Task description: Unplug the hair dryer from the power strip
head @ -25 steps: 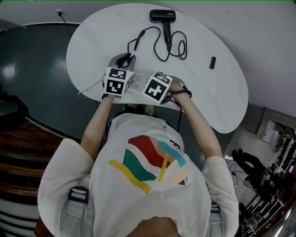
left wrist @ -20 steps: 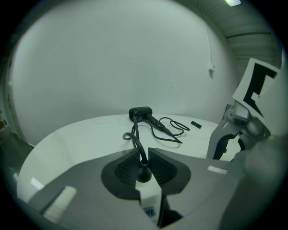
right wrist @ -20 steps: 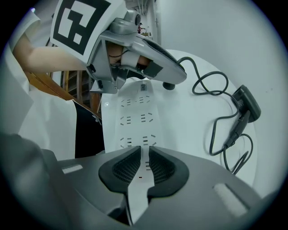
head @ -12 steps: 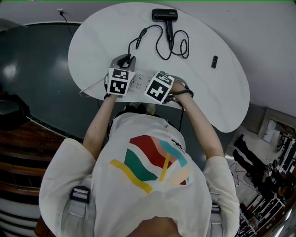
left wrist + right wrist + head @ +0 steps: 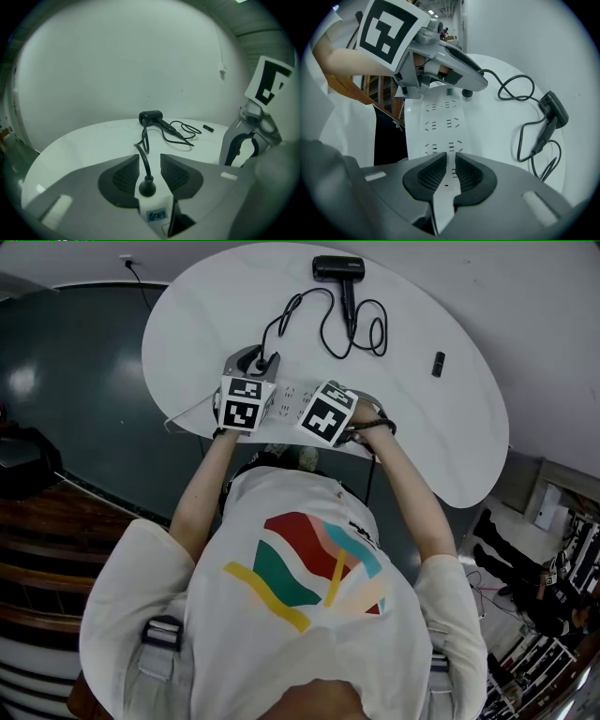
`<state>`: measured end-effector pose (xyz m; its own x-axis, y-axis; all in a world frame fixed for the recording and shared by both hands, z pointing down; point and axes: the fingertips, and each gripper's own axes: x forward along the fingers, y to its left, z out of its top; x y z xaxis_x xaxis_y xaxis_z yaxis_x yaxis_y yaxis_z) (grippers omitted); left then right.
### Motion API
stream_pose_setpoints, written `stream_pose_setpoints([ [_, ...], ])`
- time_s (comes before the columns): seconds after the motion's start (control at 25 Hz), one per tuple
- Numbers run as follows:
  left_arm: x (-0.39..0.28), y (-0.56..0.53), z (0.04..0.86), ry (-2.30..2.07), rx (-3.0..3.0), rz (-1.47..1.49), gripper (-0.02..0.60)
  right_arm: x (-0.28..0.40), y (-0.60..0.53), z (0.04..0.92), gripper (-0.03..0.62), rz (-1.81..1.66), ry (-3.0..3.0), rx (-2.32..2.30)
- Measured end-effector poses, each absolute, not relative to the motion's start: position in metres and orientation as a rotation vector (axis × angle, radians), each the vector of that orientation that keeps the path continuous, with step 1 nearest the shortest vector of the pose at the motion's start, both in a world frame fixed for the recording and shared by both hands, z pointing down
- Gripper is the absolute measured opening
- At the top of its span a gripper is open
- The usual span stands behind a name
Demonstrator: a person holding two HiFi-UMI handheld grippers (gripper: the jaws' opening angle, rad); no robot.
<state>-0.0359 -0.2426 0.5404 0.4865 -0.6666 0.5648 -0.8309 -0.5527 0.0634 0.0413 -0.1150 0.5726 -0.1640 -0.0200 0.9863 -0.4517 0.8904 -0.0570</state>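
Left gripper (image 5: 150, 164) first: its jaws have just been opening and now stand wide. The black plug (image 5: 147, 187) sits upright between them, and neither ribbed pad (image 5: 125, 176) touches it. The plug is in its socket at the end of the white power strip (image 5: 291, 401), at about 7 o'clock on the white table (image 5: 206, 324), close to the near edge.

Over to the right gripper (image 5: 451, 159), just beside it at 6 o'clock and pointing straight down. Its jaws are drawn narrow, with only a slit between them, and they stand on the other end of the strip. The strip's slotted face and a small red mark show through that slit. Whether the pads actually pinch any part of the strip, I can't make out.

From the plug the black cord (image 5: 323, 334) snakes away across the table in loose loops toward 12 o'clock. There the black hair dryer (image 5: 337, 268) lies on its side near the far rim, well apart from both grippers. A small black stick-shaped object (image 5: 437, 364) lies alone at about 2 o'clock.
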Motion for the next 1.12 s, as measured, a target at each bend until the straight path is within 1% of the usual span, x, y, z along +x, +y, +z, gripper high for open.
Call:
stream_pose_setpoints([
  [0.48, -0.044, -0.237, 0.509, -1.329, 2.418, 0.571, 0.14, 0.039, -0.112, 0.571, 0.075, 0.37, -1.714, 0.352],
  [0.72, -0.044, -0.239, 0.48, -1.365, 2.452, 0.496, 0.14, 0.039, -0.113, 0.571, 0.074, 0.384, -1.72, 0.346],
  [0.84, -0.045, -0.237, 0.464, -1.386, 2.461, 0.452, 0.137, 0.04, -0.113, 0.571, 0.058, 0.384, -1.706, 0.348],
  [0.96, -0.047, -0.234, 0.449, -1.41, 2.462, 0.388, 0.13, 0.041, -0.114, 0.565, 0.052, 0.309, -1.701, 0.363],
  [1.12, -0.049, -0.232, 0.432, -1.416, 2.457, 0.311, 0.132, 0.031, -0.133, 0.533, 0.037, 0.312, -1.824, 0.488],
])
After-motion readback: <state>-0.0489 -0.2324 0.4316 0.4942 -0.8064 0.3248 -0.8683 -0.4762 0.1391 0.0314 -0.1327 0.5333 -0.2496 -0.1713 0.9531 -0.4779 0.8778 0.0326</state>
